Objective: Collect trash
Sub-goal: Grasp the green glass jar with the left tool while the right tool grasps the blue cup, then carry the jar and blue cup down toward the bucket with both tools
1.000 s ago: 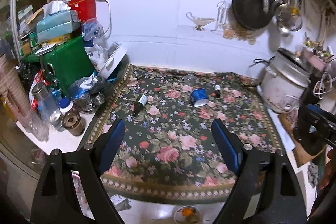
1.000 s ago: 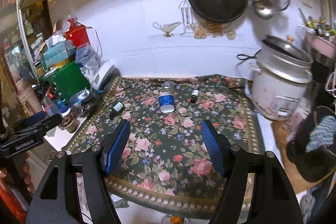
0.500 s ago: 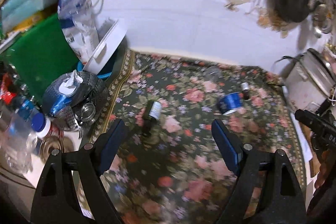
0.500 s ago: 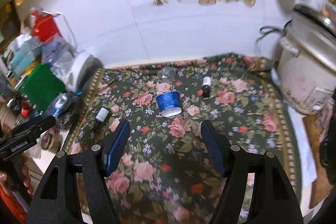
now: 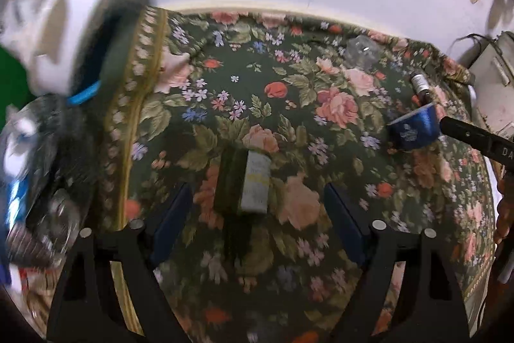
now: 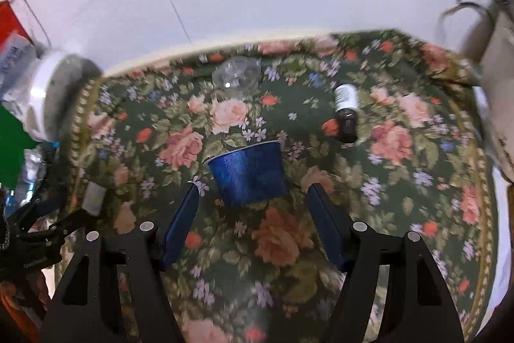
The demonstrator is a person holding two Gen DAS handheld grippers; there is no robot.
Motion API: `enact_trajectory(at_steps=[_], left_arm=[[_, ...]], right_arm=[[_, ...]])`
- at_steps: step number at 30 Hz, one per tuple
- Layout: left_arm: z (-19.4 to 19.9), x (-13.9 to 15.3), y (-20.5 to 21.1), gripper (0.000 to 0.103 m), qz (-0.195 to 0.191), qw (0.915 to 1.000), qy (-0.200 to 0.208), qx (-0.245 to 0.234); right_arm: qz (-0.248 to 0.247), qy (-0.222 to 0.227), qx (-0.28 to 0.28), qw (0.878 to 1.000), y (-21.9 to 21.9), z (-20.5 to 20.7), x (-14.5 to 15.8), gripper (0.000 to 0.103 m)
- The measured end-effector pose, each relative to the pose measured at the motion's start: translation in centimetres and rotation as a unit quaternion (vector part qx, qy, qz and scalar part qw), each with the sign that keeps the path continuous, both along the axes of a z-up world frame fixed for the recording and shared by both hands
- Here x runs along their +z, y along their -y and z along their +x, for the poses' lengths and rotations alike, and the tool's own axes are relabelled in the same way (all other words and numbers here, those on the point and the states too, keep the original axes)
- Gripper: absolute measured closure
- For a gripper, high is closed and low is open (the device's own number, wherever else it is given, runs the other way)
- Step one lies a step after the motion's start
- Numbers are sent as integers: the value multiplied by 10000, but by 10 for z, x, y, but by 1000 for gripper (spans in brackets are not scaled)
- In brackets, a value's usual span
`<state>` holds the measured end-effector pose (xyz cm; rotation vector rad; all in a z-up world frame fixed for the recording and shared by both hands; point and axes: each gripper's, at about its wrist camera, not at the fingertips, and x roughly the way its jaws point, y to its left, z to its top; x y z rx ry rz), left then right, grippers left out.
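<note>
Flowery cloth (image 5: 321, 124) on a counter w/ white wall behind. Left gripper (image 5: 257, 214) wide open over dark bottle (image 5: 244, 182), mid-cloth. Right gripper (image 6: 253, 208) wide open round blue cup (image 6: 247, 176). Small bottle (image 6: 347, 108) & clear cup (image 6: 236, 76) nr back edge.

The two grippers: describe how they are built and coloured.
The left gripper and the right gripper look alike: black plastic frames with triangular cut-outs, silver round screw heads at the finger bases, and flat blue pads on the inner faces. Partly legible white lettering marks each gripper's side.
</note>
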<state>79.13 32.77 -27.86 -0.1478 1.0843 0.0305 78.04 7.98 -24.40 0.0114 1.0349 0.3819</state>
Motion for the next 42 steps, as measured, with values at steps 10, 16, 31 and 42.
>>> enact_trajectory(at_steps=[10, 16, 31, 42], left_arm=[[29, -31, -10, 48, -496, 9977, -463, 24], [18, -28, -3, 62, -489, 9978, -432, 91], [-90, 84, 97, 62, -117, 9954, 923, 221], [-185, 128, 194, 62, 11, 9881, 1487, 387]], right_arm=[[170, -337, -231, 9990, -4, 27, -24, 40], [276, -63, -196, 9994, 10, 7, -12, 41], [809, 877, 66, 9928, 100, -101, 61, 41], [993, 1287, 364, 9860, 175, -193, 92, 41]])
